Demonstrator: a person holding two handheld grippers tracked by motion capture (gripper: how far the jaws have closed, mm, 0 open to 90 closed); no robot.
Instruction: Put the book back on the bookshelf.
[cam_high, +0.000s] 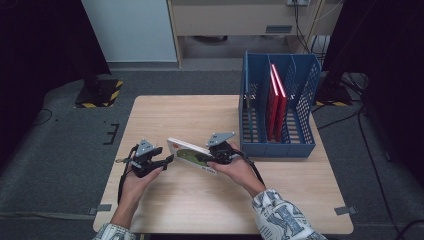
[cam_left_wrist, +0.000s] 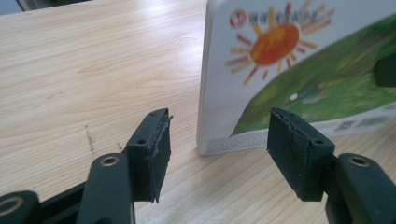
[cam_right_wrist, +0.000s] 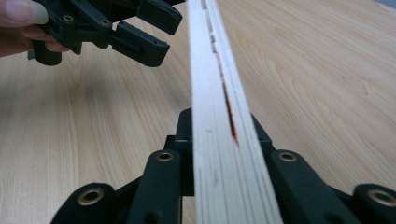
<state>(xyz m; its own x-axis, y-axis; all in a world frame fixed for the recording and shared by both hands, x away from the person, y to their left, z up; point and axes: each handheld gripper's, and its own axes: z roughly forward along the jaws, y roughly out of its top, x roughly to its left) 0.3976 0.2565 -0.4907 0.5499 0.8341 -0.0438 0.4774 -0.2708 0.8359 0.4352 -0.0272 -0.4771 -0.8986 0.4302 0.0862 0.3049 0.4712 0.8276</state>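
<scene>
While right tongs (cam_right_wrist: 212, 154) clamp book (cam_high: 192, 154), left tongs (cam_left_wrist: 217, 154) gape beside it.

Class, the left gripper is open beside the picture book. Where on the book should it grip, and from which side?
Probably the free spine end of the picture book, approached from the book's left, opposite the right gripper that already clamps the other end. The book stands tilted on its lower edge, so the left gripper, jaws open, can straddle its thin thickness.

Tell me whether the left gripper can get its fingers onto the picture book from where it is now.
Probably yes. The left gripper is open, and the thin white picture book with the sun and green hill on its cover, held on edge by the right gripper, stands just ahead of its fingers with only bare wooden table between.
</scene>
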